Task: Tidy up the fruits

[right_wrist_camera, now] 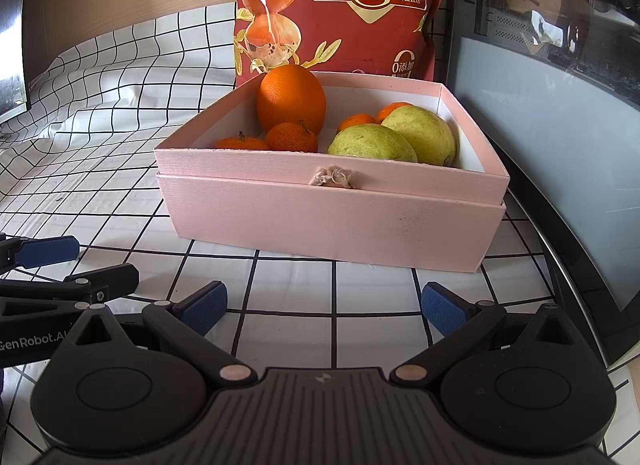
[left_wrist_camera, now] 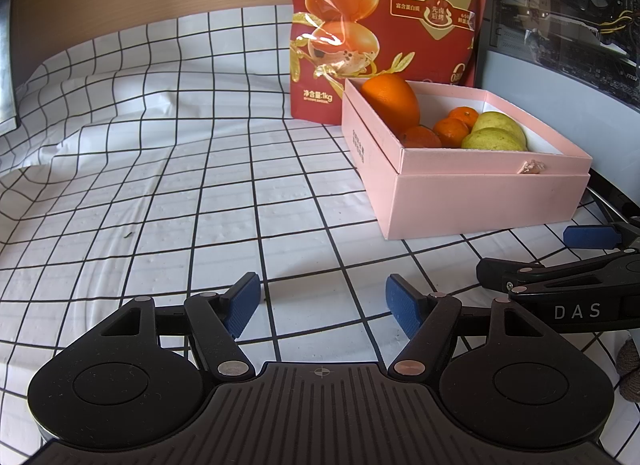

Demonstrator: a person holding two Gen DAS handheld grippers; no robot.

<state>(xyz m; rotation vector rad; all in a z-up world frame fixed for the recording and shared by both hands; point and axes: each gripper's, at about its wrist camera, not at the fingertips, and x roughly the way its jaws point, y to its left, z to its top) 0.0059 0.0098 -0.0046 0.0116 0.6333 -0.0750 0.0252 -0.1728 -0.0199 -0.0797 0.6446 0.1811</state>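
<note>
A: Status? Which step is being worked?

B: Sorting is being judged as done or nearly so. No loose fruit is being seen on the checked cloth (left_wrist_camera: 160, 193). Both tongs are being held wide apart, nothing gripped: left gripper (left_wrist_camera: 322, 301), right gripper (right_wrist_camera: 324, 307), both low over the cloth.

A: Next move?

B: Probably only a check for strays, or a retreat. If rearranging is wanted, a reach to 12 o'clock over the near wall is being called for.

A: Containers?

B: Pink box (right_wrist_camera: 332, 221), in front of the red snack bag (right_wrist_camera: 340, 9). Inside: big orange (right_wrist_camera: 291, 99) at 10 o'clock, two pears (right_wrist_camera: 420, 133) at 3 o'clock, mandarins (right_wrist_camera: 291, 137) being kept between and in front, touching.
</note>
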